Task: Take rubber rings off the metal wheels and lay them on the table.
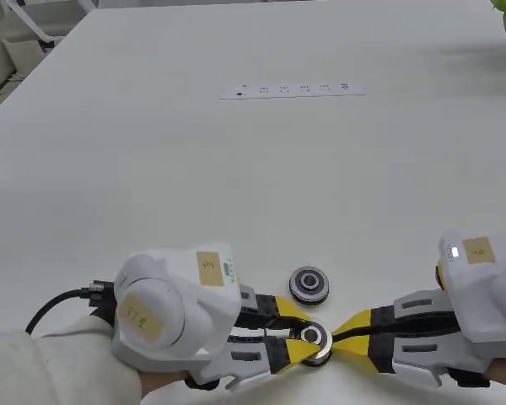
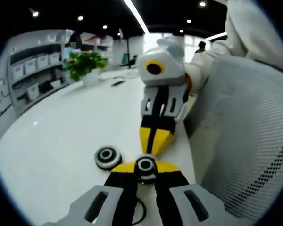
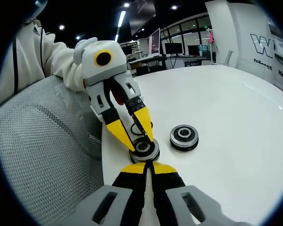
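The left hand-held gripper [image 1: 298, 336] clamps a metal wheel [image 3: 144, 149] between its jaws on the table [image 1: 236, 186], the right hand-held gripper [image 3: 144, 168], jaws pressed together, meets that wheel's rim from the opposite side, and a second wheel [image 1: 309, 284] lies just beyond both tips.

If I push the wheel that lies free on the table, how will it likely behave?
The free wheel lies flat, so it should slide rather than roll. Its dark rubber ring may grip the table. The metal core suggests weight for its size.
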Demonstrator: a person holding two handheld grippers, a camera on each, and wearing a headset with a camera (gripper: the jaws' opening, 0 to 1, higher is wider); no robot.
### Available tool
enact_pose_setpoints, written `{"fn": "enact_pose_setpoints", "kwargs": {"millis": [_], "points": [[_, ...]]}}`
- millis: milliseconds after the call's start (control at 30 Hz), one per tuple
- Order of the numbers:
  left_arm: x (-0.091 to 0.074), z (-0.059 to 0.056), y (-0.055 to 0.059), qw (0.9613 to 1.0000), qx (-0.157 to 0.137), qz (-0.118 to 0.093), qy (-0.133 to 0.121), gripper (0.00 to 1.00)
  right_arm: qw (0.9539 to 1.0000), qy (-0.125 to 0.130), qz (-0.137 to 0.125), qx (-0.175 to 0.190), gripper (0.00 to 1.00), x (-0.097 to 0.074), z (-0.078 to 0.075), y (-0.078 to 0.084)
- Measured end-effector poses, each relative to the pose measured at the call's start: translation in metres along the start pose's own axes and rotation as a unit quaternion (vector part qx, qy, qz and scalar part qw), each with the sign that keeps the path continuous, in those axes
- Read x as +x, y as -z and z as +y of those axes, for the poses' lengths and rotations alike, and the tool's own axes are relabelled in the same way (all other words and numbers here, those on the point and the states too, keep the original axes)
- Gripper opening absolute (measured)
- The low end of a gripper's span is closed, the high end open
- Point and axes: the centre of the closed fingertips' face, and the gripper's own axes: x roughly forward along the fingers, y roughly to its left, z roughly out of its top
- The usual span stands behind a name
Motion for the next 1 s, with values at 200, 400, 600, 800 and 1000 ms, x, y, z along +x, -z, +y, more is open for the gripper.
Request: {"fn": "enact_pose_setpoints", "kwargs": {"millis": [200, 400, 600, 800, 1000], "points": [[-0.0004, -0.0008, -0.0002, 1.0000, 0.001, -0.001, -0.001, 0.14, 0.9997, 0.002, 0.000, 0.023, 0.00, -0.0005, -0.0006, 0.0007], [-0.0009, -0.0015, 0.0001, 1.0000, 0.004, -0.004, -0.001, 0.14, 0.9993, 0.003, -0.002, 0.038, 0.00, -0.0011, -0.0004, 0.0014], [-0.0011, -0.0027, -0.0004, 1.0000, 0.005, -0.005, -0.002, 0.14, 0.9986, 0.004, -0.004, 0.053, 0.00, -0.0019, 0.0000, 0.0016], [-0.0015, -0.0032, -0.0006, 0.9999, 0.009, -0.004, -0.003, 0.14, 0.9955, 0.005, -0.016, 0.093, 0.00, -0.0049, -0.0039, 0.0005], [-0.0015, -0.0030, -0.0011, 0.9999, 0.010, -0.004, -0.003, 0.14, 0.9918, 0.003, -0.029, 0.124, 0.00, -0.0066, -0.0057, -0.0016]]}}
